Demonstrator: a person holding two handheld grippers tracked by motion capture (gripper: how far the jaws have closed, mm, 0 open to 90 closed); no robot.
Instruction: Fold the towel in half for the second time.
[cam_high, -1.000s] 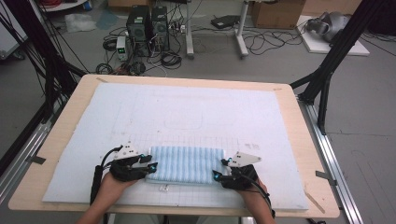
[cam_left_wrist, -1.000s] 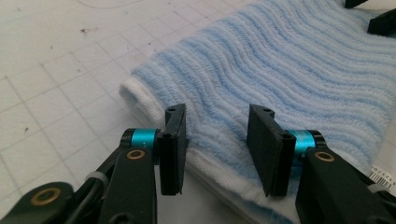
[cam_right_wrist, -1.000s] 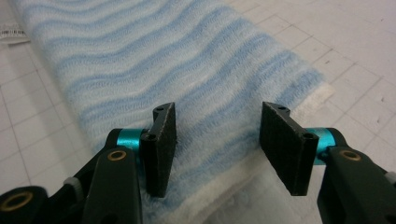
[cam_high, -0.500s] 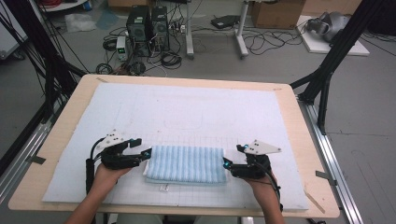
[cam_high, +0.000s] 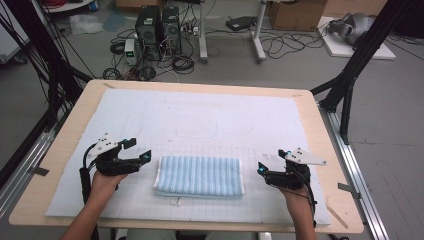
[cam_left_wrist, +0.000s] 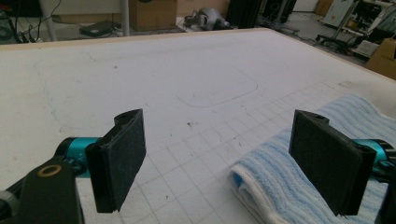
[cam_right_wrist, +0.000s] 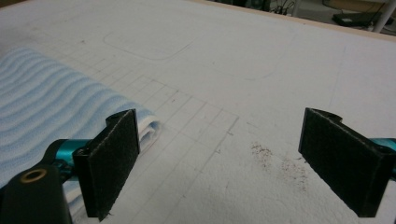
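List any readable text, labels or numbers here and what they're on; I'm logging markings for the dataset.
None can be read.
Mat: drawn grid lines and rounded outlines, no words or numbers.
Towel: blue stripes; a small white tag at its near edge, too small to read.
Left gripper and right gripper: no legible labels.
Boxes on the floor behind: any print is too blurred.

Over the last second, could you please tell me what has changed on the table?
Both grippers let go of the folded towel and drew apart: the left gripper moved left, the right gripper right, jaws open. The towel stayed folded on the white mat.
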